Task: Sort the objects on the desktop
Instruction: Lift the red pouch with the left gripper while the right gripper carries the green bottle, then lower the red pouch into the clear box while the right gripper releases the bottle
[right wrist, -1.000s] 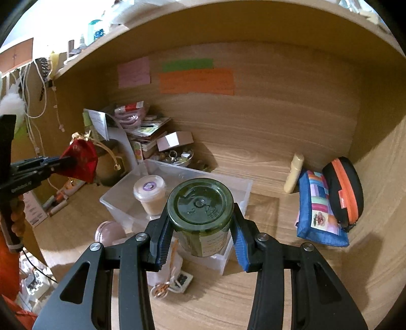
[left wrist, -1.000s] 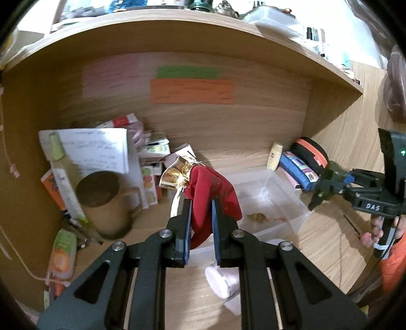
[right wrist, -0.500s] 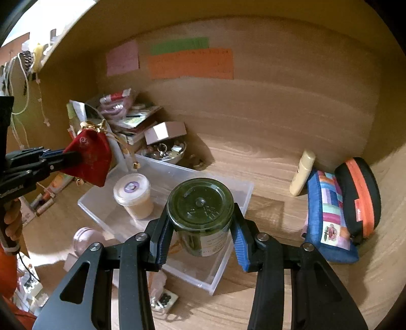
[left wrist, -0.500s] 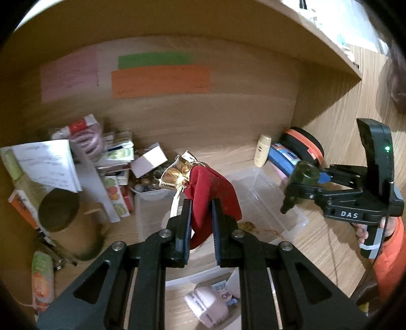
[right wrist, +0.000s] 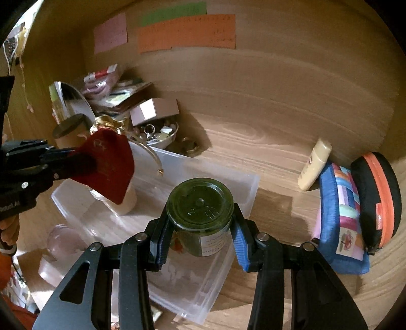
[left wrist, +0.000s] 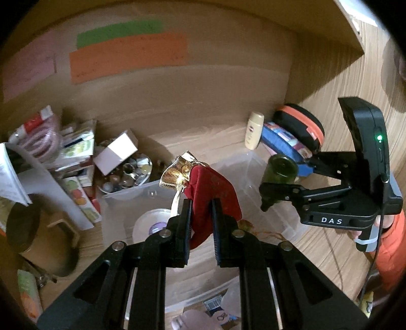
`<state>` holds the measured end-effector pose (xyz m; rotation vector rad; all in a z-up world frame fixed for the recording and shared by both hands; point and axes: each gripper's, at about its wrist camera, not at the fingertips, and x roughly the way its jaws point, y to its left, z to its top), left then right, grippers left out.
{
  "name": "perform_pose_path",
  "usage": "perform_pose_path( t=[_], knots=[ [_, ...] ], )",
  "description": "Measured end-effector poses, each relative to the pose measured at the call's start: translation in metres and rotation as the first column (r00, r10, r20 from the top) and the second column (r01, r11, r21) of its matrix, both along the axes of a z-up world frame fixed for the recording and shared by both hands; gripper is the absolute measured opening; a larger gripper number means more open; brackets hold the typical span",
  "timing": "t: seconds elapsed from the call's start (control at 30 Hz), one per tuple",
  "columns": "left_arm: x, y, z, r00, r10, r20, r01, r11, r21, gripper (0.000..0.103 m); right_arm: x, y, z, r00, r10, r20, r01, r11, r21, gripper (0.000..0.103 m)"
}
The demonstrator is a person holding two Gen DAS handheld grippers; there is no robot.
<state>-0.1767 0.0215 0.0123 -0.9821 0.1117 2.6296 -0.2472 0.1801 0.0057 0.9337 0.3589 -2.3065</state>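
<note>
Gripping red pouch (left wrist: 213,187), green jar (right wrist: 200,210)

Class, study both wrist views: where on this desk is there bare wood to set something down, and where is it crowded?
Bare wood lies between the clear bin and the lotion tube, back to the wall. Another patch runs between the bin and the blue pouch. The back left corner is crowded: trinket bowl, small box, papers.

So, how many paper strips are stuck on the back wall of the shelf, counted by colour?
Pink strip: 1
Green strip: 1
Orange strip: 1
Total: 3
</note>
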Motion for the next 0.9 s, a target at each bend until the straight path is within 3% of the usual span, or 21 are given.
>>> perform_pose_path(
  t=[0.43, 0.9],
  knots=[
    [-0.026, 0.021, -0.026, 0.997, -0.048, 0.069, 0.053, 0.996, -0.070, 0.014, -0.012, -0.028, -0.022, 0.999, 0.048, 0.001, -0.048, 0.990, 0.133, 0.039],
    [-0.037, 0.030, -0.047, 0.992, -0.054, 0.110, 0.068, 0.989, -0.129, 0.014, -0.016, -0.047, -0.030, 0.997, 0.083, -0.010, -0.079, 0.977, 0.198, 0.039]
  ],
)
